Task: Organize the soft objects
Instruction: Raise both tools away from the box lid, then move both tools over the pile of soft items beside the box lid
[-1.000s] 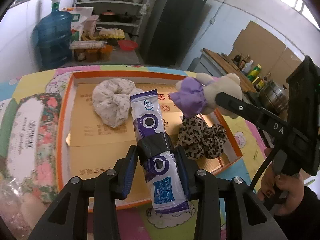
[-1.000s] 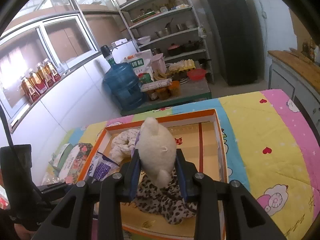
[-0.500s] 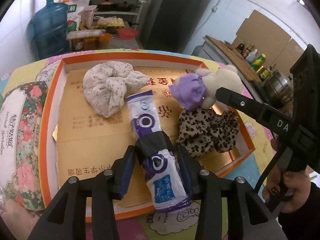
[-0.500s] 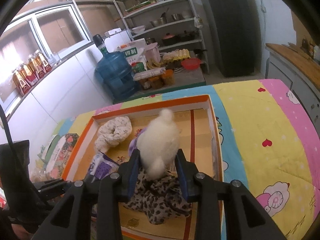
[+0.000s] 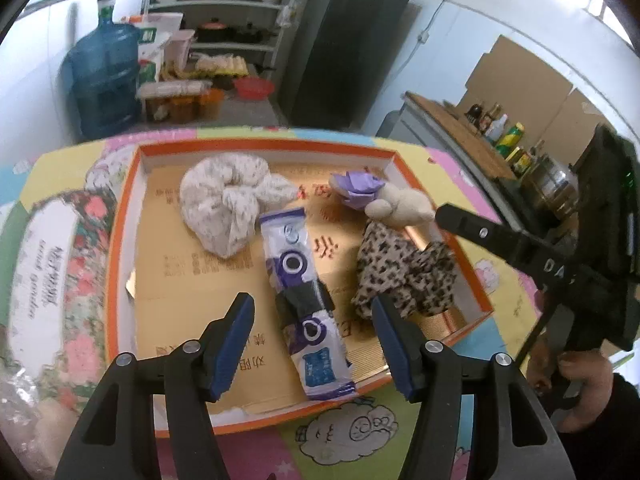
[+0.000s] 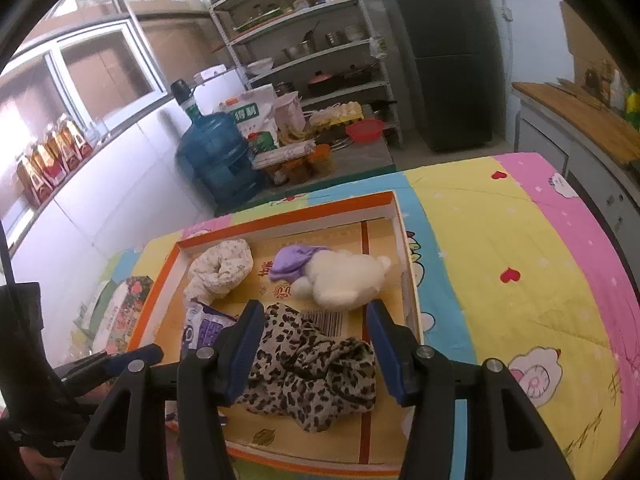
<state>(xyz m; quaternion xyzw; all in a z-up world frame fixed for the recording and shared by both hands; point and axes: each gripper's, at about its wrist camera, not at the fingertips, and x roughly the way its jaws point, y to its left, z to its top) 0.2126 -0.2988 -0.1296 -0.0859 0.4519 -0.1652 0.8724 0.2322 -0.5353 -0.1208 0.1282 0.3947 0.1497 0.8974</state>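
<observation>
An orange-rimmed cardboard box [image 5: 256, 146] [image 6: 288, 216] holds soft things. A purple-and-white tissue pack [image 5: 304, 292] [image 6: 204, 326] lies in its front middle, its near end over the front edge. My left gripper [image 5: 314, 340] is open just above that pack, touching nothing. A white plush toy with a purple bow [image 6: 344, 276] [image 5: 394, 202] lies on its side in the box. My right gripper [image 6: 314, 348] is open and empty, above the leopard-print cloth [image 6: 316, 376] [image 5: 400, 272]. A white speckled cloth bundle [image 5: 224, 204] [image 6: 220, 270] lies at the back left.
A floral-printed pack [image 5: 48, 280] [image 6: 120, 308] lies left of the box on the colourful cartoon bedsheet [image 6: 520, 264]. Behind stand a blue water jug [image 6: 216, 156], shelves with cookware [image 6: 312, 52] and a black fridge [image 6: 440, 52]. A wooden counter [image 6: 580, 116] is at the right.
My left gripper opened and let the tissue pack drop into the box. My right gripper opened and released the plush toy, which now lies on its side in the box.
</observation>
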